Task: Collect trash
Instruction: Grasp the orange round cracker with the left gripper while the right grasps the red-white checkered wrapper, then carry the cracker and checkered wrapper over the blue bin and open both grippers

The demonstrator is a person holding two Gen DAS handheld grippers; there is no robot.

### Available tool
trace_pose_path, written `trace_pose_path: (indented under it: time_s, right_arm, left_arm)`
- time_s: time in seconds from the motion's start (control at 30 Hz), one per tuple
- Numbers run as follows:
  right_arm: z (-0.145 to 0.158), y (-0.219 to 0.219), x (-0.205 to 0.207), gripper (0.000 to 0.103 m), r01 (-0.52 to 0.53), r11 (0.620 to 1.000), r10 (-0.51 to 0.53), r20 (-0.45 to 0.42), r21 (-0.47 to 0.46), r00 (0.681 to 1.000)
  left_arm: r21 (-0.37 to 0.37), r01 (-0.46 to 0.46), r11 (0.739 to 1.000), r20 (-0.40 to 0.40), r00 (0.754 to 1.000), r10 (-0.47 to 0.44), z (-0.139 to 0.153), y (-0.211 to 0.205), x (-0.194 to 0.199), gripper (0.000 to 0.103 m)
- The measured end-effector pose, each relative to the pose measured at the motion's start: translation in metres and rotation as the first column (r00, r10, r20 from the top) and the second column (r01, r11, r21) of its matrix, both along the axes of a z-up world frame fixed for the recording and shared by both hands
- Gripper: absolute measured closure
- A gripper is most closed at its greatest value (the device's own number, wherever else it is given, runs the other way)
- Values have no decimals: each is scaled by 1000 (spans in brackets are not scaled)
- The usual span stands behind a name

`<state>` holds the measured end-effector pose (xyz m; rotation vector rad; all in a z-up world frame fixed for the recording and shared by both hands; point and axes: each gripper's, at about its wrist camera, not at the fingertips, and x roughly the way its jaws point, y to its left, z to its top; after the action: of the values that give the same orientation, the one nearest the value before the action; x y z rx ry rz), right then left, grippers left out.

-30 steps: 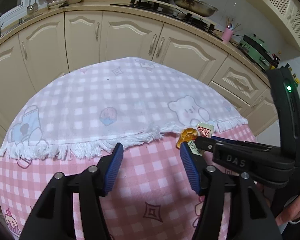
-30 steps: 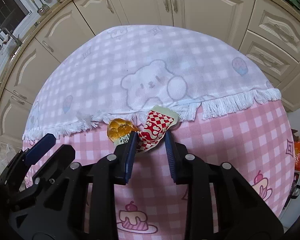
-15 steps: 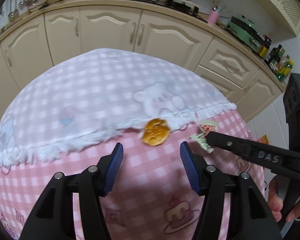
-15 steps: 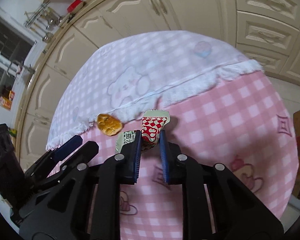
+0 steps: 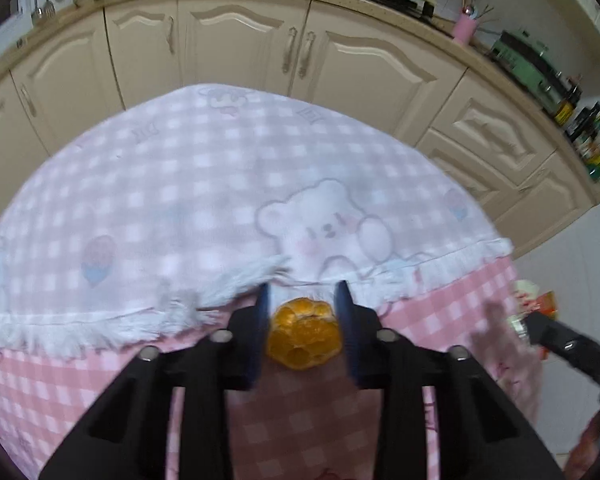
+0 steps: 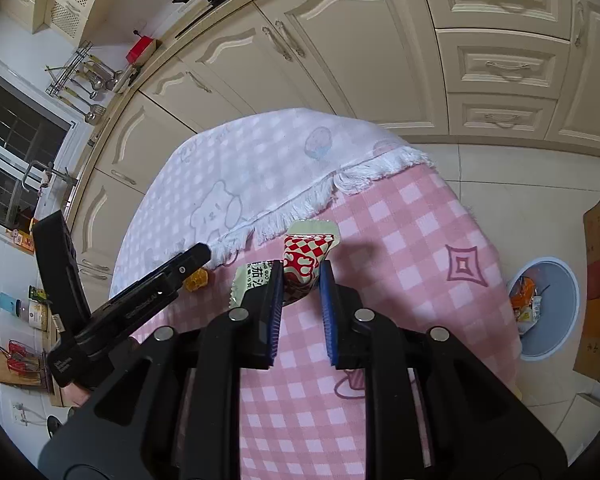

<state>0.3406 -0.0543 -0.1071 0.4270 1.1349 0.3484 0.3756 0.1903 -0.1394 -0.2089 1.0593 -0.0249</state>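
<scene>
Here our left tongs (image 5: 302,300) are closing around the crinkly orange wrapper (image 5: 303,334), which lies on the pink checked counter (image 6: 412,248) just near of the fringed white cloth (image 5: 220,184); whether the pads press it yet, we cannot tell. Our right tongs (image 6: 300,280) pinch the glossy red-checked packet (image 6: 306,254), probably for the pale blue bin (image 6: 556,312) at right.

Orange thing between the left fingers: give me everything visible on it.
The orange piece is a rounded, lumpy, glossy amber-orange lump, segmented like peeled citrus or a moulded sweet; which, I cannot tell. It lies on the pink checked tablecloth, just below the white fringe. The left gripper straddles it, jaws closing; contact unclear through blur.
</scene>
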Motion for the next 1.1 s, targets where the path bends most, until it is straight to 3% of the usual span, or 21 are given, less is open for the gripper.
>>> trace_pose_path:
  time_s: [0.23, 0.57, 0.9, 1.1]
  right_arm:
    - [2, -7, -3, 85, 18, 1000, -18, -9, 9, 1000]
    - [11, -30, -24, 85, 47, 999, -48, 15, 21, 999]
    - [8, -103, -60, 85, 162, 987, -162, 19, 15, 987]
    - [-5, -176, -88, 85, 279, 960, -279, 3, -5, 960]
  left_arm:
    - [-76, 4, 997, -27, 1000, -6, 4, 15, -14, 74]
    - [-85, 75, 994, 7, 997, -75, 21, -10, -43, 74]
    - [-87, 274, 958, 45, 961, -271, 43, -116, -54, 74]
    - [-55, 423, 904, 31, 906, -422, 37, -209, -60, 74]
